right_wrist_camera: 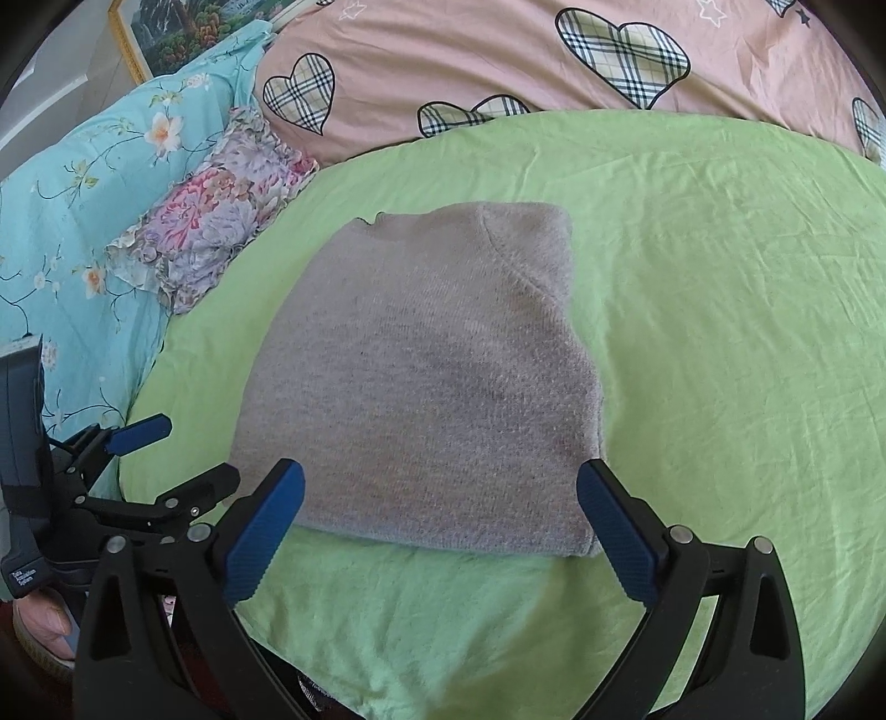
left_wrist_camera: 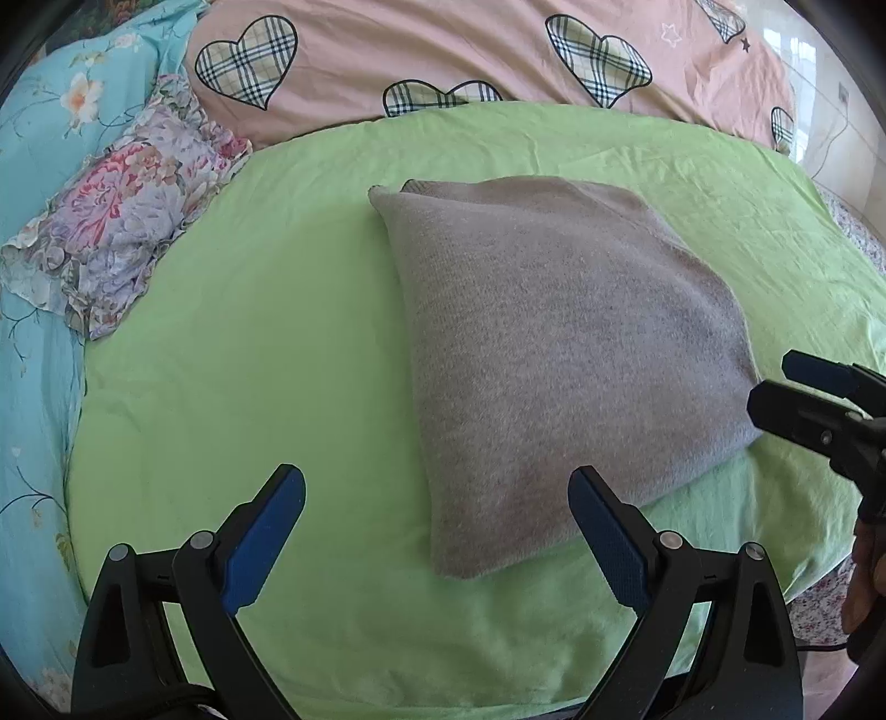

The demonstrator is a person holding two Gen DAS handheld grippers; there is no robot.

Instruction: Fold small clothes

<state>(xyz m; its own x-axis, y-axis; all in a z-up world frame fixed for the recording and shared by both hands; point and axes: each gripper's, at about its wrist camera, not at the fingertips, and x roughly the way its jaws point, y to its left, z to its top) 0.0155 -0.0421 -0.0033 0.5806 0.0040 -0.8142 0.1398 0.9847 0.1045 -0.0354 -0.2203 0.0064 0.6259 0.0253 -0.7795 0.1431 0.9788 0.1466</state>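
A grey knitted sweater [left_wrist_camera: 554, 354] lies folded into a compact rectangle on the green sheet [left_wrist_camera: 266, 343]; it also shows in the right wrist view [right_wrist_camera: 432, 387]. My left gripper [left_wrist_camera: 437, 498] is open and empty, just short of the sweater's near left corner. My right gripper [right_wrist_camera: 440, 493] is open and empty, its blue pads at either side of the sweater's near edge. In the left wrist view the right gripper [left_wrist_camera: 775, 387] enters from the right by the sweater's corner. In the right wrist view the left gripper [right_wrist_camera: 183, 448] sits at the lower left.
A floral frilled cloth [left_wrist_camera: 122, 221] lies at the sheet's left edge on a turquoise flowered cover [left_wrist_camera: 39, 387]. A pink quilt with plaid hearts [left_wrist_camera: 443, 55] lies behind. A framed picture [right_wrist_camera: 166, 39] stands at the far left. The green sheet [right_wrist_camera: 720, 332] spreads wide to the right.
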